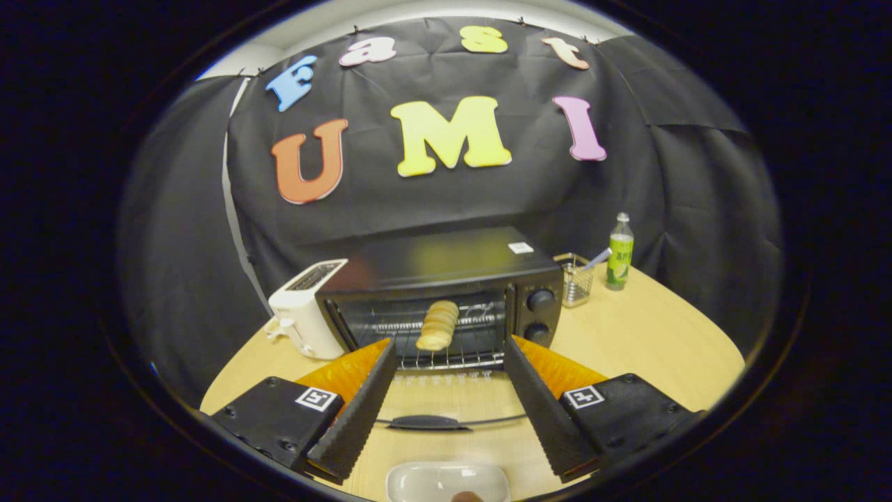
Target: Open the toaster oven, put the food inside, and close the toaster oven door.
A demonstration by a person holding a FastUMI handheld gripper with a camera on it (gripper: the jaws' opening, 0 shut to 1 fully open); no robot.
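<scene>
- Dead ahead at 12 o'clock, the toaster oven has its door dropped flat, bread roll already on the rack, so closing looks next.
- Hand-held gripper is spread wide, holding nothing.
- Bottle at 2 o'clock on the worktop: label's unreadable.

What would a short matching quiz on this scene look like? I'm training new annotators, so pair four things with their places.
Things:
1. bread roll
2. white toaster
3. green bottle
4. white dish

Places:
A. beside the wire basket, past the oven's knobs
B. on the rack inside the open toaster oven
C. on the table nearest the camera, between the fingers of the open claw
D. against the oven's side away from the knobs

Pairs: 1-B, 2-D, 3-A, 4-C
</scene>
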